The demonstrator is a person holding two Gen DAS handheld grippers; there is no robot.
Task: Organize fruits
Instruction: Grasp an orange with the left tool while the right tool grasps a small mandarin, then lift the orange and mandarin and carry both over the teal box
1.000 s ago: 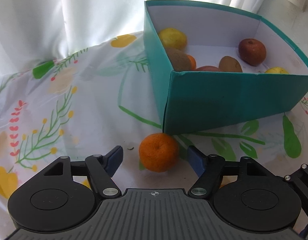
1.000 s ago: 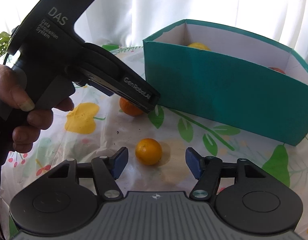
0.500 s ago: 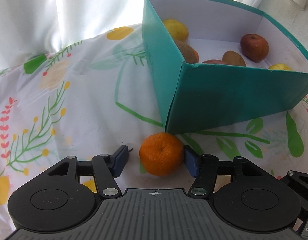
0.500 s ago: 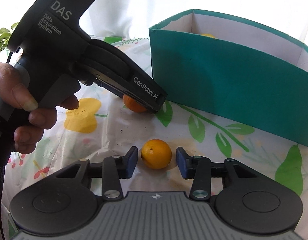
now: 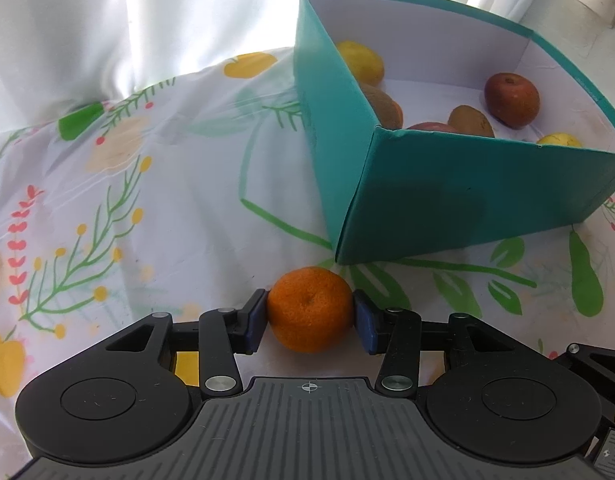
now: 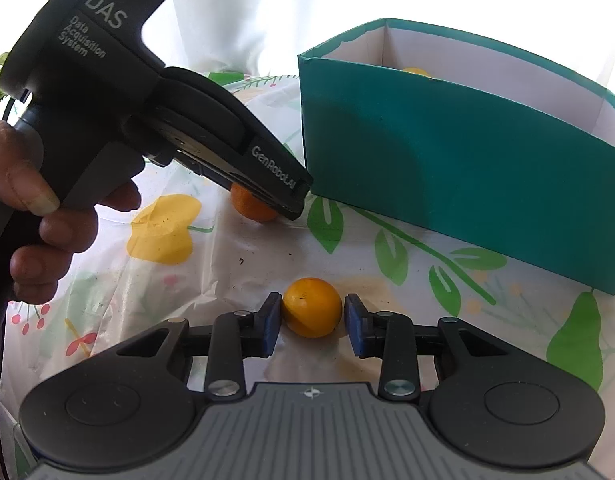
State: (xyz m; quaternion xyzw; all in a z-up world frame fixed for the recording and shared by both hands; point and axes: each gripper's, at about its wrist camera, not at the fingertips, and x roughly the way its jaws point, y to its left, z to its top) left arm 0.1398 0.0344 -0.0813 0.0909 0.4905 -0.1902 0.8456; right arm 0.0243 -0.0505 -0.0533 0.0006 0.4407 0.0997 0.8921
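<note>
The left gripper (image 5: 310,322) has just been closing, and its blue pads (image 5: 254,326) now press both sides of a round, dimpled orange mandarin (image 5: 310,309), which sits on the floral plastic tablecloth (image 5: 147,216). The jaws stand partly closed, as wide as the fruit.

Over on the right, the right gripper (image 6: 312,322) has also closed in on a smaller, smooth yellow-orange round fruit (image 6: 312,307). The left pad touches it; at the right pad (image 6: 354,330) a sliver of gap seems to show, though the jaws are as far shut as they get. That fruit too rests on the cloth.

Just beyond the left jaws, the near corner of a teal cardboard box (image 5: 447,196) with a white inside stands right past the mandarin. Inside it, going back: a yellow fruit (image 5: 559,139) peeking over the near wall, a reddish fruit (image 5: 433,126) and a brown kiwi (image 5: 469,121) at the rim, another brown kiwi (image 5: 381,105) against the left wall, a dark red apple (image 5: 512,99), and a yellow lemon-like fruit (image 5: 361,62) in the far corner.

From the right wrist view, a person's hand (image 6: 35,220) grips the left gripper's black handle (image 6: 119,92), which reads "DAS Data Acquisition System" and "GenRobot.AI" along the body. White curtains (image 5: 107,20) hang behind.
</note>
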